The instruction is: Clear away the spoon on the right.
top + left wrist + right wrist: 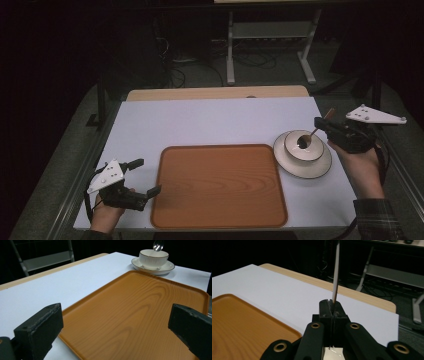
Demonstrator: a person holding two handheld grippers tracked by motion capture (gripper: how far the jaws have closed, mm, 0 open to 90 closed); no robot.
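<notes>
Right now my right gripper [324,123] is clamped on a spoon [314,133], its jaws pressed together around the thin handle. The spoon is slim, with a wooden-looking handle end sticking up past the jaws and a dark, shiny bowl hanging over the cup [303,144]. That cup is white and ribbed with a thin dark rim line, and it sits on a matching white saucer [320,165] at the right side of the white table [200,120], just beside the right edge of the tray [219,186]. The tray is orange-brown with a wood grain and a raised lip, lying bare in the middle.

My right hand [362,167] comes in from the lower right, wrist bent so the gripper points left over the cup. My left hand [107,212] rests low at the table's near left corner, and my left gripper [142,176] stands with its jaws wide apart, gripping nothing, aimed at the tray's left edge.

From the right gripper view the handle runs out of the top, and the spoon's bowl is hidden below the jaws. I cannot tell what the cup contains.
</notes>
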